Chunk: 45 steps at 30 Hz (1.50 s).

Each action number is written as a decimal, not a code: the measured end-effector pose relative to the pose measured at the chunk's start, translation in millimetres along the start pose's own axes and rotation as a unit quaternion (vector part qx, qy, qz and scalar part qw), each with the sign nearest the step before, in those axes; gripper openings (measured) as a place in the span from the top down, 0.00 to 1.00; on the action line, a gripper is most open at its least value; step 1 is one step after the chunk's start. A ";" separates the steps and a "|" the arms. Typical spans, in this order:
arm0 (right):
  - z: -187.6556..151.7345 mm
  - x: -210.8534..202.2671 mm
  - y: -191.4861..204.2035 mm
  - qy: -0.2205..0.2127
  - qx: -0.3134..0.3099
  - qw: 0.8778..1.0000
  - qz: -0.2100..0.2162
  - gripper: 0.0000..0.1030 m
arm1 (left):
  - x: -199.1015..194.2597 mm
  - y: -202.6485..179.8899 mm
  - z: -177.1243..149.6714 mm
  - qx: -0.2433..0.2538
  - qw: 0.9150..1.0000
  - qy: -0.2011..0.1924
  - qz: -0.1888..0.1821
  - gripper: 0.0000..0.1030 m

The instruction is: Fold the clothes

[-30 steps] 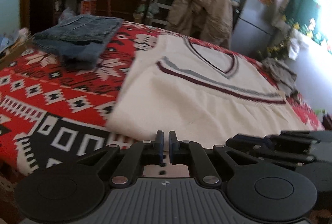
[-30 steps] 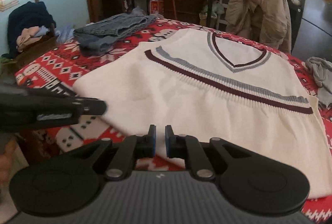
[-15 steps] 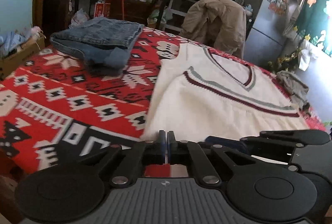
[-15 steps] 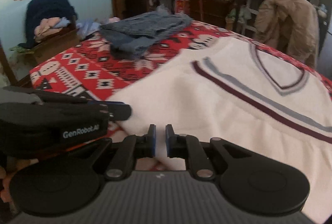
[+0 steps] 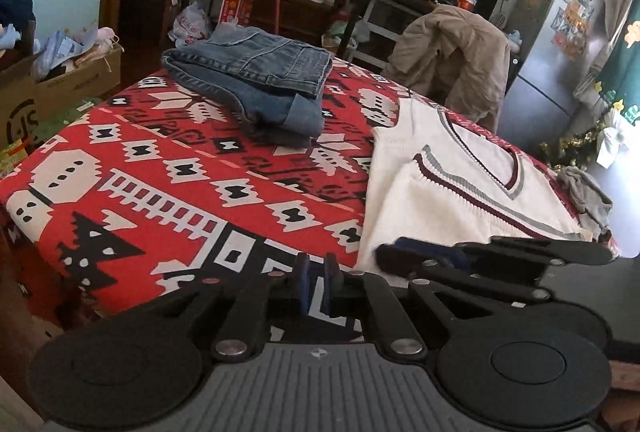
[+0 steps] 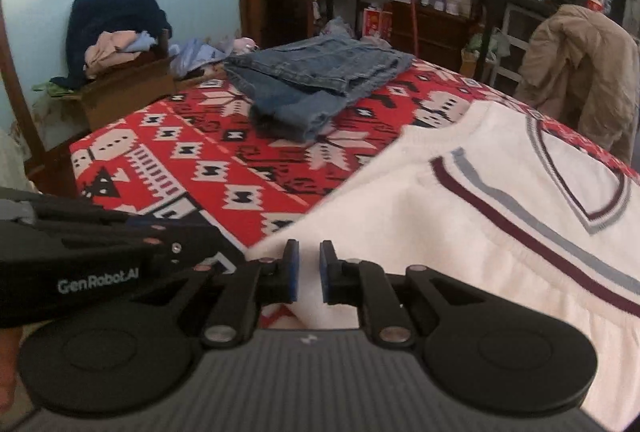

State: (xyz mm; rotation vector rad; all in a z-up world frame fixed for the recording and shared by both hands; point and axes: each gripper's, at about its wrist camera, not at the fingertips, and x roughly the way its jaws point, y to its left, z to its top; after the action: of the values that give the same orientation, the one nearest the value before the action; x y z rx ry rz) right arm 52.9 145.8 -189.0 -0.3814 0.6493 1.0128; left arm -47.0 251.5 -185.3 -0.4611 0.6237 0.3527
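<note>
Vest flat on table, right of folded jeans, not yet folded. Left gripper fingers closed, empty; right gripper fingers nearly closed, gripping nothing. I judge next: grasp vest hem.

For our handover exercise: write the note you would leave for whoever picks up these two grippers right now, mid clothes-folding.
Left gripper: jaws nearly shut with nothing between them, above the near edge of the red patterned blanket, just left of the sweater.
Right gripper: a narrow gap between the jaws, over the near left corner of the white V-neck sweater; the pictures do not show whether the pads pinch the knit.
Done: the jeans lie folded at the far side of the blanket.
Left: the sweater lies spread out front up, with one side seemingly turned in; finish folding it.
</note>
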 end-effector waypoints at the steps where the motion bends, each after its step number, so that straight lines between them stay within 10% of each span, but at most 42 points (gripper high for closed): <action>1: 0.5 0.0 3.0 0.000 -0.002 1.000 0.009 0.91 | -0.8 2.0 0.5 -0.003 1.000 0.002 -0.005 0.95; 8: -2.7 -45.2 -30.5 -0.033 0.074 0.996 0.022 0.91 | -0.3 7.5 4.0 -0.032 0.997 0.014 -0.068 0.79; 16: -52.8 -145.9 -117.4 -0.056 0.169 0.979 -0.101 0.88 | 17.8 -7.2 4.3 -0.027 0.996 0.032 -0.082 0.69; 28: -183.9 -259.1 -223.0 -0.016 0.301 0.901 -0.313 0.82 | 26.2 -23.8 8.5 0.007 0.999 0.027 -0.029 0.89; 39: -188.4 -211.8 -248.2 -0.013 0.300 0.919 -0.253 0.71 | 27.9 -31.6 11.1 0.016 0.999 0.030 -0.007 0.93; 45: -178.0 -207.9 -240.5 -0.013 0.277 0.924 -0.262 0.95 | 16.4 -41.2 21.8 0.032 0.999 0.023 0.004 0.94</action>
State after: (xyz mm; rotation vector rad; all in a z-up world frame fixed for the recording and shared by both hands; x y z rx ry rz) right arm 129.3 -210.5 -185.8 -0.0291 0.7276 0.2956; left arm -5.8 230.9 -167.5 -0.4054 0.6798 0.3298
